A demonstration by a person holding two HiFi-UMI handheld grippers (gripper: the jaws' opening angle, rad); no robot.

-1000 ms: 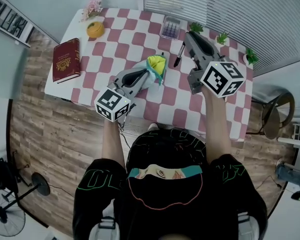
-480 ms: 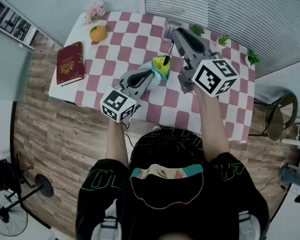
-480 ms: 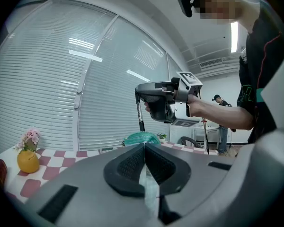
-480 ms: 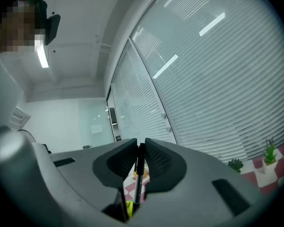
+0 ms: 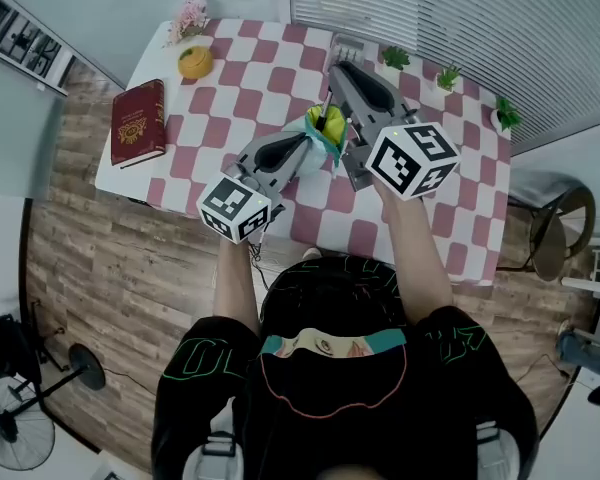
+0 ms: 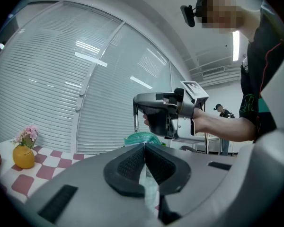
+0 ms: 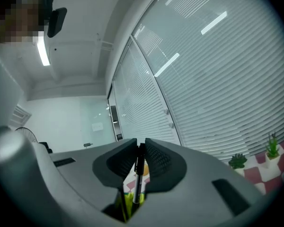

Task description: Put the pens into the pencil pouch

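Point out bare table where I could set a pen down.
Bare checks lie between the red book and the pencil pouch, and at the near right corner of the table. Crowded: the far edge by the potted plants, and around the pouch itself.

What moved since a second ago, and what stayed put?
The right gripper carried the black pen leftwards, from beside the teal pencil pouch with yellow lining to its open mouth, jaws clamped on it throughout. The left gripper kept pinching the pouch's edge. The red book stayed put.
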